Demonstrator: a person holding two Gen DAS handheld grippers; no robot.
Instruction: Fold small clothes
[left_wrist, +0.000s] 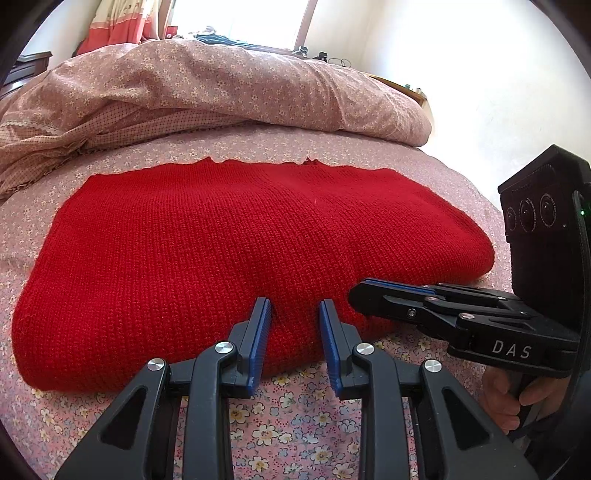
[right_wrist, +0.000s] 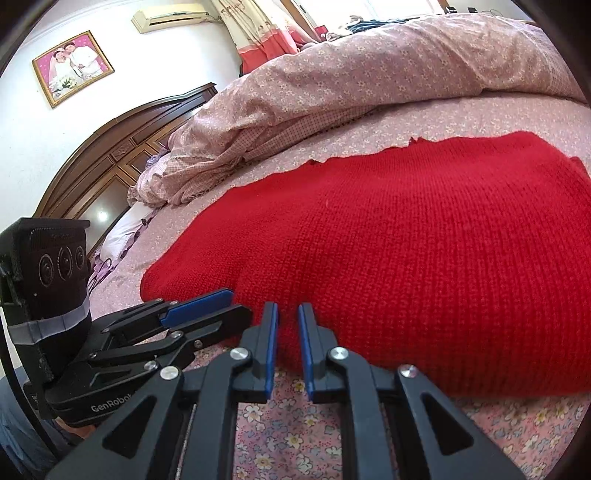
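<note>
A red knitted garment (left_wrist: 240, 258) lies folded into a flat rectangle on the flowered bedsheet (left_wrist: 288, 435); it also shows in the right wrist view (right_wrist: 406, 251). My left gripper (left_wrist: 295, 310) is open, its blue-padded fingertips resting at the garment's near edge with nothing between them. My right gripper (right_wrist: 287, 312) is open by a narrow gap at the same near edge, just to the right of the left one. The right gripper appears in the left wrist view (left_wrist: 364, 295), lying sideways against the garment's near right part. The left gripper shows in the right wrist view (right_wrist: 225, 304).
A bunched pink flowered duvet (left_wrist: 221, 88) lies across the bed behind the garment. A dark wooden headboard (right_wrist: 110, 147) and a pillow (right_wrist: 122, 232) are at the left. A framed photo (right_wrist: 72, 66) hangs on the wall. A window (left_wrist: 240, 18) is behind the bed.
</note>
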